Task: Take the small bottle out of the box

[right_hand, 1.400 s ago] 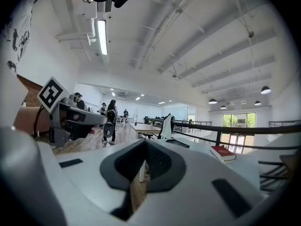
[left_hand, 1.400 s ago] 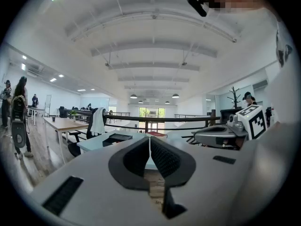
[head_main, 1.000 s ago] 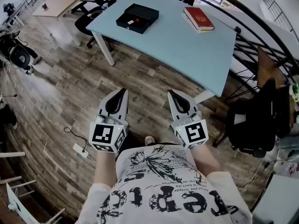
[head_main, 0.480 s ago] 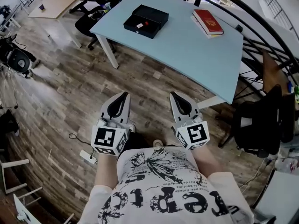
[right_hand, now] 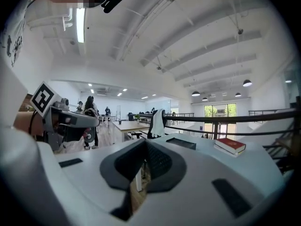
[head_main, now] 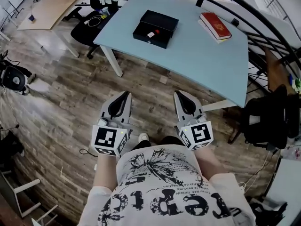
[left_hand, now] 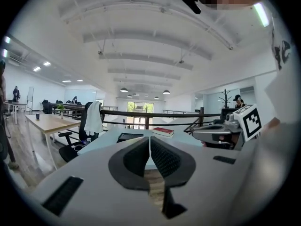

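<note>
A black open box (head_main: 155, 28) lies on the light blue table (head_main: 197, 55), far ahead of both grippers. Inside it lies a small bottle (head_main: 153, 33) with a red cap. My left gripper (head_main: 124, 94) and right gripper (head_main: 179, 94) are held side by side over the wooden floor, close to my body and short of the table. Both are shut with nothing between the jaws. The left gripper view shows the box (left_hand: 130, 136) low and distant beyond the closed jaws, and the right gripper view shows the box (right_hand: 182, 143) the same way.
A red book (head_main: 215, 26) lies on the table's right end. A black office chair (head_main: 265, 121) stands at the right, another chair (head_main: 89, 25) left of the table. A wooden desk (head_main: 51, 6) is at the far left. A curved railing (head_main: 263, 18) runs behind.
The table with the box has come nearer and lower in the head view, and the floor has slid back under me. Both grippers stay shut in the same pose before my body.
</note>
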